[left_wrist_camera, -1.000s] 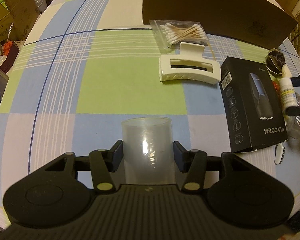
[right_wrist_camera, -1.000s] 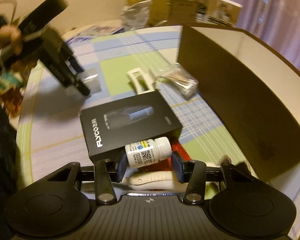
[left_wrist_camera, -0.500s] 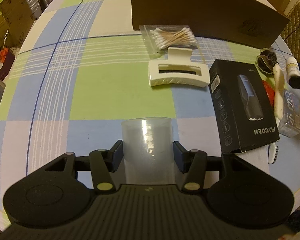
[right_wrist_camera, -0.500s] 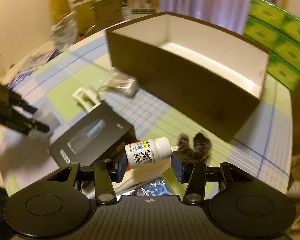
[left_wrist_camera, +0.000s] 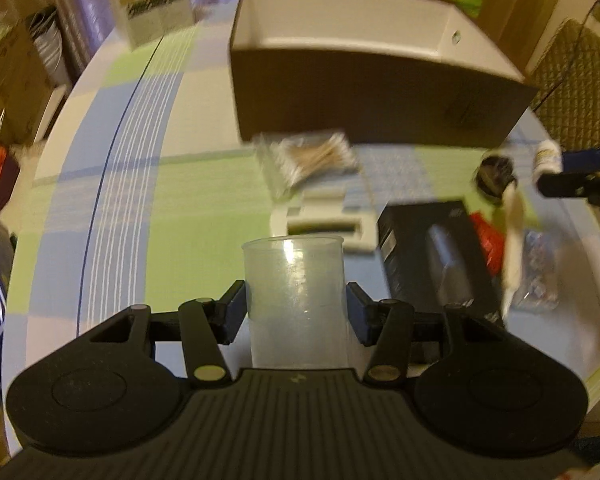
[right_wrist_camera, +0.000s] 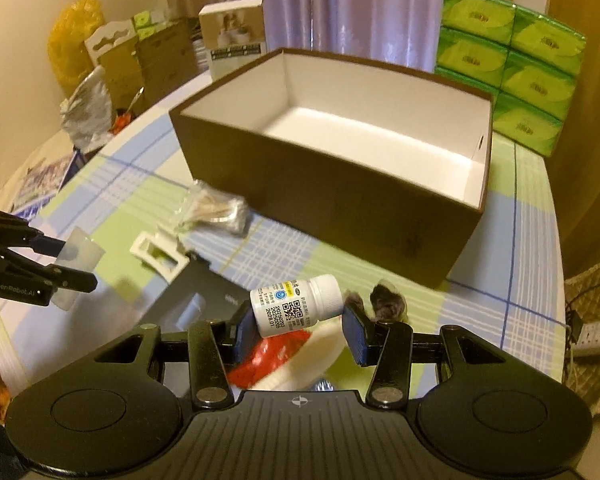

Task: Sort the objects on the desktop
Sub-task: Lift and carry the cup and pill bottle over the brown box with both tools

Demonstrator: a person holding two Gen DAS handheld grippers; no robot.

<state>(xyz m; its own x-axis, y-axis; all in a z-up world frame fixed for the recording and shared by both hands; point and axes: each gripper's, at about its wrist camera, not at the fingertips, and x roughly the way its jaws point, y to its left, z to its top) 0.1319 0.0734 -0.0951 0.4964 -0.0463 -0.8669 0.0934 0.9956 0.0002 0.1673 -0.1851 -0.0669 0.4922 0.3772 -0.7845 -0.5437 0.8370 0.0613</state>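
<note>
My left gripper [left_wrist_camera: 296, 312] is shut on a translucent plastic cup [left_wrist_camera: 296, 300], held upright above the checked tablecloth. My right gripper [right_wrist_camera: 298, 324] is shut on a small white pill bottle [right_wrist_camera: 296, 305], lying sideways between the pads with its cap to the right. The open brown box [right_wrist_camera: 340, 196] with a white inside stands ahead of both grippers. The left gripper and the cup [right_wrist_camera: 78, 258] show at the left of the right wrist view. The pill bottle [left_wrist_camera: 546, 156] and right gripper show at the right edge of the left wrist view.
On the cloth lie a bag of cotton swabs [left_wrist_camera: 312, 156], a white hair claw [left_wrist_camera: 324, 226], a black product box [left_wrist_camera: 436, 252], a dark fluffy item [right_wrist_camera: 384, 296], a red packet [right_wrist_camera: 272, 356] and a white brush [left_wrist_camera: 514, 220]. Green tissue packs [right_wrist_camera: 508, 64] stand behind the box.
Both grippers have risen and tilted toward the brown box, so its white inside now shows in both views. The cup and the pill bottle stay held.
</note>
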